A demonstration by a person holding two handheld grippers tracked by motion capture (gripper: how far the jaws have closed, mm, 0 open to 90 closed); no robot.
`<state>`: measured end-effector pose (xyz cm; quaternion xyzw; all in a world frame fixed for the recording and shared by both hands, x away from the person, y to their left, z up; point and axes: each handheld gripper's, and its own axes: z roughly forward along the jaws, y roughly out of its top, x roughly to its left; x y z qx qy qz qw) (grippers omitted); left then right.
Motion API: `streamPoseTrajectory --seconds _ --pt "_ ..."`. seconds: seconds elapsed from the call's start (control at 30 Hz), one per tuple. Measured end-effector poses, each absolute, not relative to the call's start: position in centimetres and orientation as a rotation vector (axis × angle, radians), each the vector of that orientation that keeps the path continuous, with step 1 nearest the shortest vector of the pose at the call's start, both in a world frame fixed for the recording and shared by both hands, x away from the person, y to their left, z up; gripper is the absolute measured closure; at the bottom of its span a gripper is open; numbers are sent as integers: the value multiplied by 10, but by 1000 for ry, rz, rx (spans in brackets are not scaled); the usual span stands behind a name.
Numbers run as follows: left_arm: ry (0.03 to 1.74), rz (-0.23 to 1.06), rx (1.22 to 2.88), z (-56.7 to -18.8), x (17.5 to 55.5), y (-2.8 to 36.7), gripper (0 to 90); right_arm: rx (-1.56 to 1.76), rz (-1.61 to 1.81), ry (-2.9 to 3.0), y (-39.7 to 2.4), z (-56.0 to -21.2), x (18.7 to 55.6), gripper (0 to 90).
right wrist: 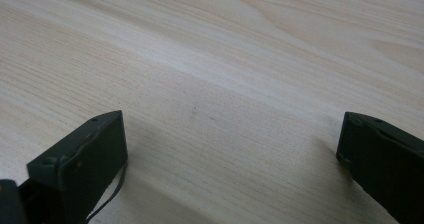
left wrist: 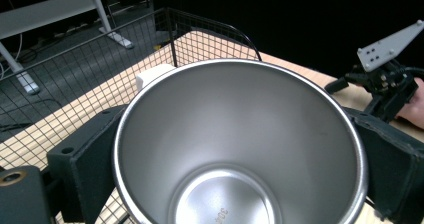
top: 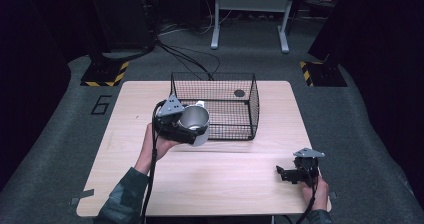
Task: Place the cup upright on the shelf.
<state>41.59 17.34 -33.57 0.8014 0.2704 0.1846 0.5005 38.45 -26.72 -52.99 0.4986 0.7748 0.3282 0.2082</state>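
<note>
Steel, smooth and probably slippery, the cup sits clamped across its rim in your left gripper beside the wire basket, so squeeze firmly while your right gripper rests, jaws apart, on the table.

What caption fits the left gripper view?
Left gripper fingers clamp a steel cup beside the wire basket.

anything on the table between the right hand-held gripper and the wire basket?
No. In the high view, bare wood lies between the right hand-held gripper and the wire basket.
</note>
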Motion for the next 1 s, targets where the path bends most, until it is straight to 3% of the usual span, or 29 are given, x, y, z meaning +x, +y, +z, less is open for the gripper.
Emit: streamPoseTrajectory --seconds 1.0 --pt "657 487 1956 -322 474 153 62 1359 919 2179 -267 -530 387 0"
